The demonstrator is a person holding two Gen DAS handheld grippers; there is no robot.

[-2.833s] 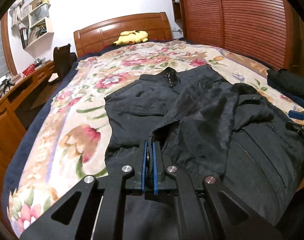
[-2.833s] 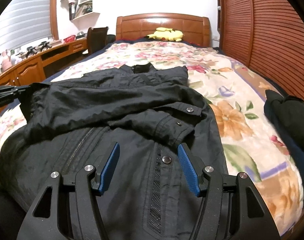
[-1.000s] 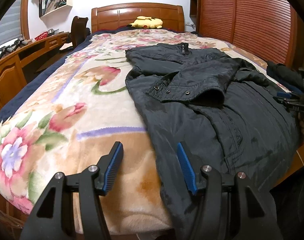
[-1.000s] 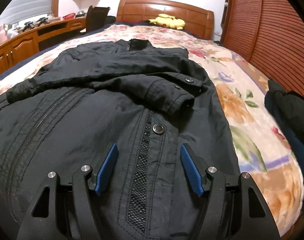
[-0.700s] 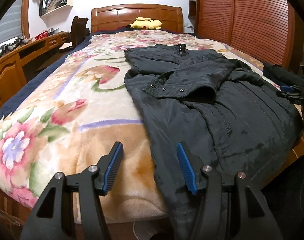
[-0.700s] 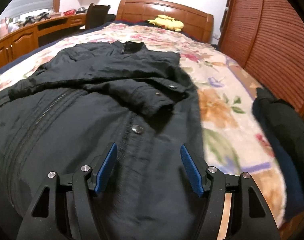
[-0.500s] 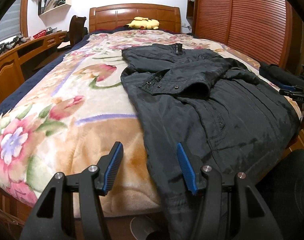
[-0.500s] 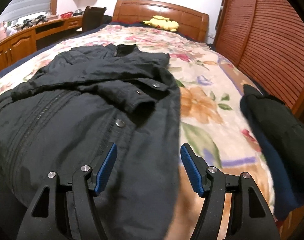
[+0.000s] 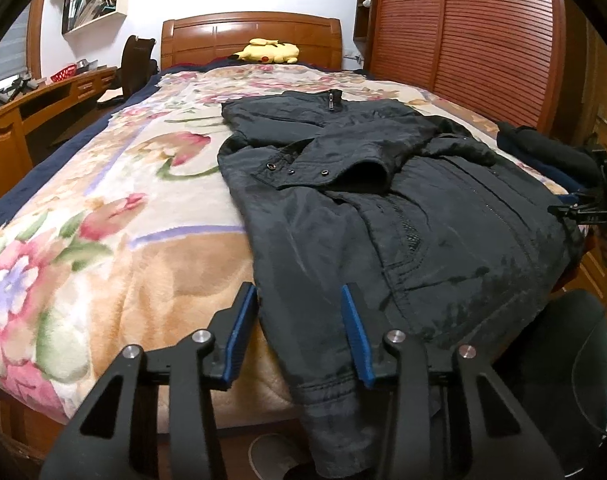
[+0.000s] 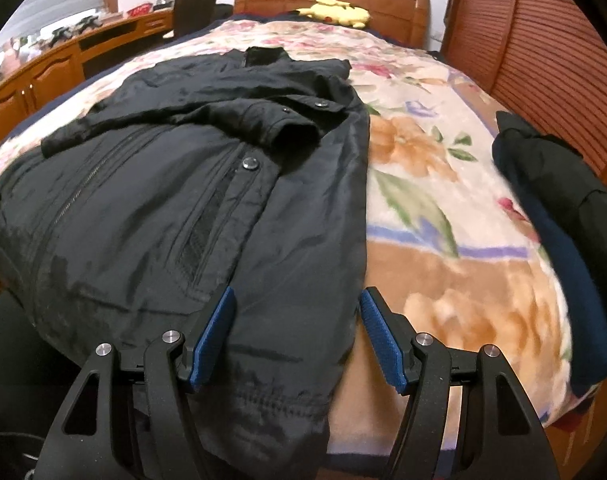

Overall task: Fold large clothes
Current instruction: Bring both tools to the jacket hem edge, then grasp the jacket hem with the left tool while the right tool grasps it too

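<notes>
Nearest, left gripper point(image 9: 301, 330): black frame, blue pads, jaws closing, hem corner of the jacket point(image 9: 383, 216) between them, pads not pressing the cloth. Right gripper point(image 10: 297, 334): blue pads spread wide over the opposite hem corner, likewise clear of the fabric.

Next, black jacket: laid front-up along the foot half of the bed, collar toward the headboard, hem hanging over the near mattress edge. Both sleeves folded across the chest; snap-buttoned cuff lying on top. Centre zip and mesh pocket strip visible.

Under it, floral blanket point(image 9: 103, 216): cream and tan ground, pink flowers, green leaves, lilac stripe, covering the whole bed. Navy bedding point(image 9: 23, 184) showing along the left edge.

Beside the jacket, on the wardrobe side of the blanket, dark folded clothes point(image 10: 551, 216): black on navy, apart from the jacket.

Below the foot of the bed, pale slipper-like item point(image 9: 271, 452) on the floor; identity uncertain.

Farther off, wooden headboard point(image 9: 251, 36), with yellow plush toy point(image 9: 267, 52) lying at its base.

Left wall: long wooden desk with cabinets point(image 9: 31, 116), dark chair point(image 9: 137, 62), red basket point(image 9: 63, 73), small clutter. White wall shelf point(image 9: 95, 4) above, holding books and boxes.

Right wall: red-brown louvred wardrobe doors point(image 9: 463, 28) running the bed's length. White back wall.
</notes>
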